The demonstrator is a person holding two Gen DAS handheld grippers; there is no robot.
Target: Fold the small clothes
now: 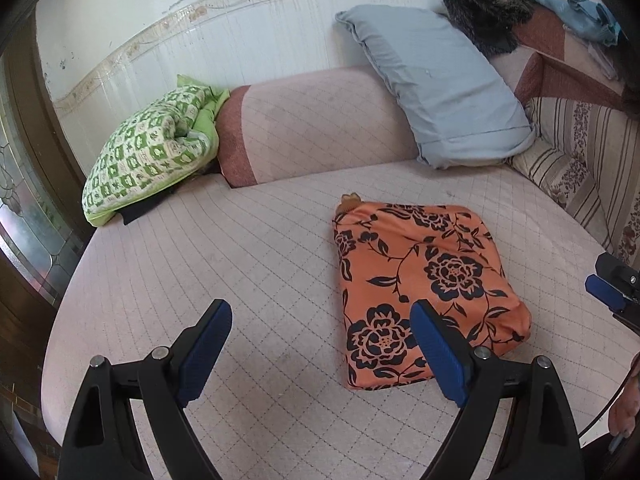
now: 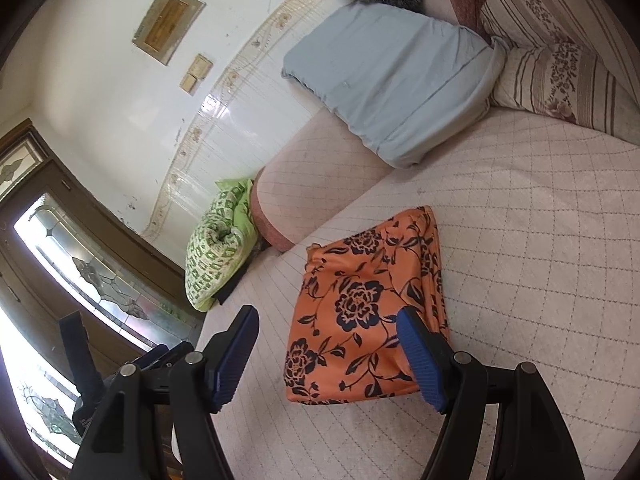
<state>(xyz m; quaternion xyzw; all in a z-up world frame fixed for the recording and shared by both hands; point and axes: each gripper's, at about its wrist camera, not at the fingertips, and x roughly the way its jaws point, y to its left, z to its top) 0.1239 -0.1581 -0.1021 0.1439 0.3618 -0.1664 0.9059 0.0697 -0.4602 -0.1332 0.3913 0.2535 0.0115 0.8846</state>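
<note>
Orange flowered cloth (image 1: pixel 424 296) looks folded already; we have both hand-held grippers released over it.

It lies as a compact rectangle on the pink quilted sofa seat (image 1: pixel 240 264), nearer the right side, well apart from the green checked bundle (image 1: pixel 152 152) at far left and the grey pillow (image 1: pixel 436 84) at the far back. Our left hand-held gripper (image 1: pixel 320 352) has its jaws spread wide with nothing between them, its right finger over the cloth's near edge; whether it touches, we cannot tell. Our right hand-held gripper (image 2: pixel 328 356) is likewise spread and empty, straddling the cloth's near end. We judge the folding mostly done; maybe a last tidy or putting aside remains. The underside layers are hidden, and a small tan bit at the cloth's far corner is unreadable.
</note>
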